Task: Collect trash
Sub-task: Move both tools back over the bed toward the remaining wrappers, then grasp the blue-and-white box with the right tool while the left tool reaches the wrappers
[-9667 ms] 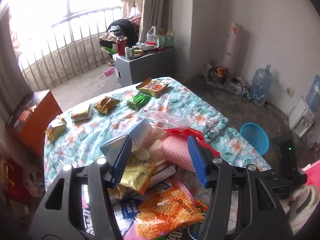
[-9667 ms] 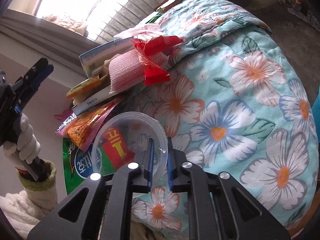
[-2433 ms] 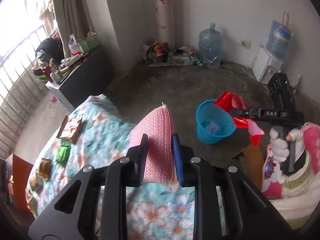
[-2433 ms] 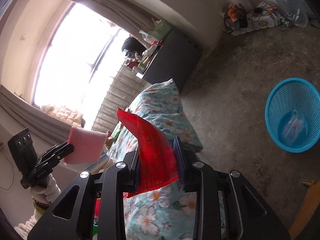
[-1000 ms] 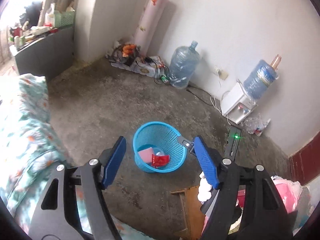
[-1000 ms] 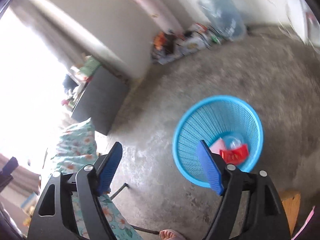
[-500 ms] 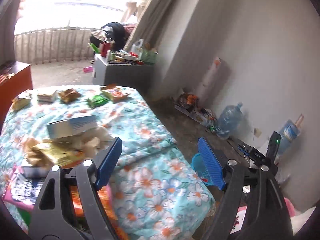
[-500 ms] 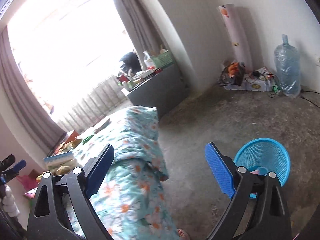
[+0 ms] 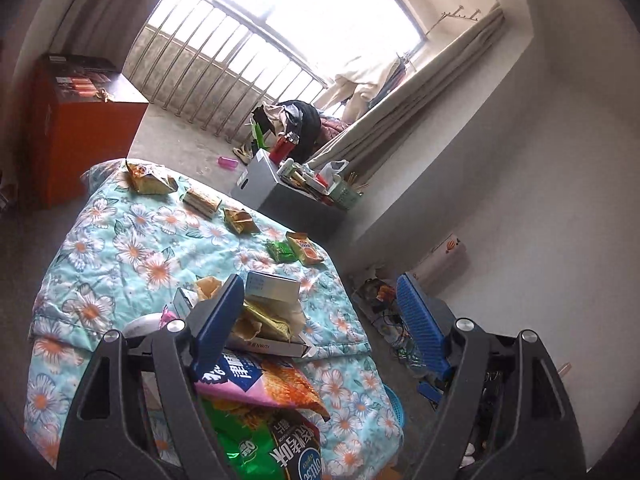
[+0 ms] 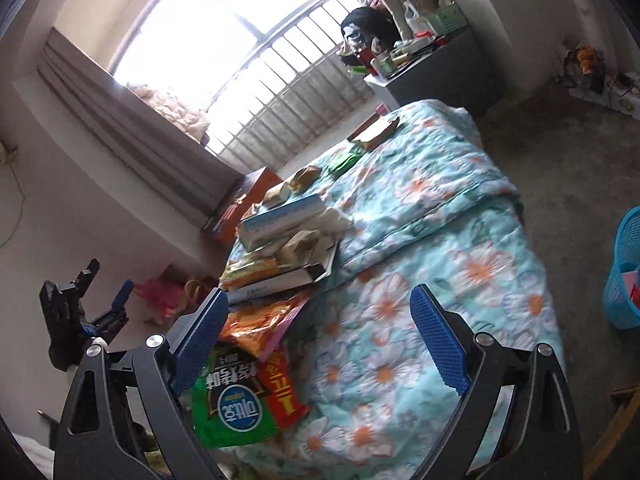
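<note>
A pile of trash lies on the flowered blanket [image 9: 120, 248]: a pale blue box [image 9: 272, 285], a gold wrapper [image 9: 264, 320], an orange-pink snack bag [image 9: 276, 384] and a green bag [image 9: 276, 448]. My left gripper [image 9: 320, 320] is open and empty above the pile. My right gripper [image 10: 320, 340] is open and empty over the blanket [image 10: 440, 208], with the orange bag [image 10: 260, 320], green bag [image 10: 232, 404] and blue box [image 10: 280, 216] to its left. The blue trash basket [image 10: 624, 272] stands on the floor at the right edge, with trash inside.
Several snack packets [image 9: 152, 180] lie along the blanket's far edge. An orange cabinet [image 9: 76, 128] stands at left, a grey cluttered cabinet [image 9: 288, 196] by the railing. Cables and clutter [image 9: 376, 292] lie on the floor by the wall.
Both grippers dropped their pink and red trash into the blue basket, opened, and swung back from the basket to the pile on the blanket.
</note>
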`<control>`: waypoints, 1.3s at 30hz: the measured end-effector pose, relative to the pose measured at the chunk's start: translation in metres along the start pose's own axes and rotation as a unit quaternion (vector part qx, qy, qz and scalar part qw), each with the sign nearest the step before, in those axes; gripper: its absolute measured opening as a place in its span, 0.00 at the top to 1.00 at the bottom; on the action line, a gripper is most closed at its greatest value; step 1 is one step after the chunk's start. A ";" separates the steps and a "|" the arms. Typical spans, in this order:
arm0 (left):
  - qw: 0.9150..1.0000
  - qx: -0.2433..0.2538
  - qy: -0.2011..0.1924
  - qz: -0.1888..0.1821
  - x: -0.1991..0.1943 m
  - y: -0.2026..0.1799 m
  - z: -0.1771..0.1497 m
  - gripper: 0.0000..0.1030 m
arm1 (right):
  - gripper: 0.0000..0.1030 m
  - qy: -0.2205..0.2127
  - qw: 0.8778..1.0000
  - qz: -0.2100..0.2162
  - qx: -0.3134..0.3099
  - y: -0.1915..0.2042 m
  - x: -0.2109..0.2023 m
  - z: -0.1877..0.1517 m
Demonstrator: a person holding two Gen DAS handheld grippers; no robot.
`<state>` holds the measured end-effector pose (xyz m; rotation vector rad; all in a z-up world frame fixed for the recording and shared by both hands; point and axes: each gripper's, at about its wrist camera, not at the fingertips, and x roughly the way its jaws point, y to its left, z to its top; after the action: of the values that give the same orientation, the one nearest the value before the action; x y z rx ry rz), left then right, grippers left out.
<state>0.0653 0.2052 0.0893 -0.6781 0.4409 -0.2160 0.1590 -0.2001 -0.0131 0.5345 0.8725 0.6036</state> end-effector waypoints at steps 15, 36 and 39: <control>0.987 -0.066 0.147 0.004 0.088 0.061 0.023 0.50 | 0.25 0.127 0.980 0.113 0.106 0.040 0.120 0.074; 0.958 -0.042 0.274 0.073 0.242 0.101 0.032 0.72 | 0.48 0.299 0.922 0.060 0.237 0.030 0.285 0.102; 0.953 -0.048 0.289 0.070 0.251 0.107 0.026 0.74 | 0.58 0.301 0.919 0.065 0.248 0.025 0.294 0.102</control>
<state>0.3053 0.2170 -0.0427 -0.6706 1.0651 -0.2583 0.3832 -0.0014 -0.1002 0.8919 1.6069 0.6811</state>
